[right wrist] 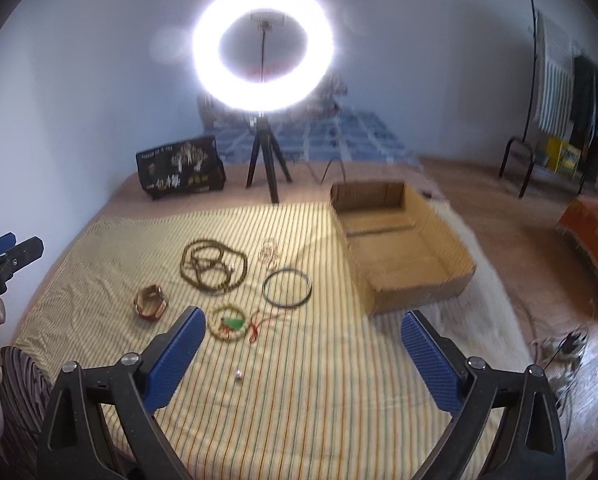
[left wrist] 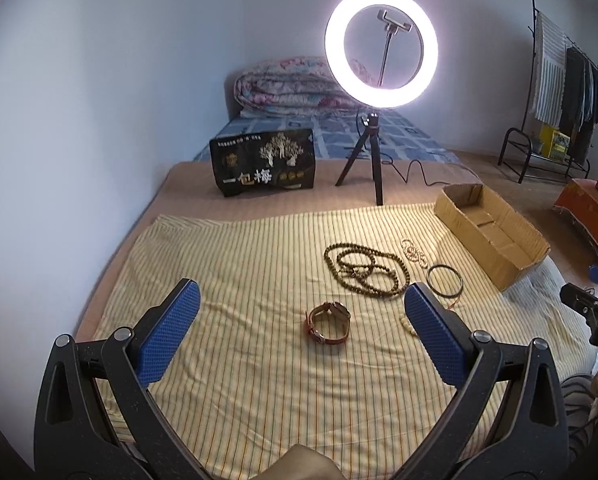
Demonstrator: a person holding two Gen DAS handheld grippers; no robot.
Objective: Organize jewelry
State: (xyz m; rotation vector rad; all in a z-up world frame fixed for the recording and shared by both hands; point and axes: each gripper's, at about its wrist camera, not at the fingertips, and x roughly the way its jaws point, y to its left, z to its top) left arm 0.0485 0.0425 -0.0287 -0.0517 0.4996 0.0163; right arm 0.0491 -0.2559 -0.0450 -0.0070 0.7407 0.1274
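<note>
Across the yellow striped cloth (left wrist: 239,264) the jewelry lies spread out. From the left wrist view, the left gripper (left wrist: 299,312) hangs above the cloth with its blue pads (left wrist: 167,340) spread wide and nothing between them; a leather-strap watch (left wrist: 328,322) sits on the cloth in the gap, toward 12 o'clock from the pads. Beyond the watch, at about 1 o'clock, a long brown bead necklace (left wrist: 365,270) is coiled in loops, with a small pale bracelet (left wrist: 414,253) and a thin dark bangle (left wrist: 445,280) just to its right. An open cardboard box (left wrist: 495,236) rests at 2 o'clock, at the cloth's right edge. From the right wrist view, the right gripper (right wrist: 299,334) is likewise wide open and holds nothing; a bead bracelet with a green charm (right wrist: 227,323) lies just beside its left pad, at 11 o'clock, and a small silvery bead (right wrist: 238,375) lies alone at 9 o'clock from the gripper's centre. A lit ring light (right wrist: 263,43) on a tripod stands at 12 o'clock, a black printed bag (right wrist: 179,168) to its left.
</note>
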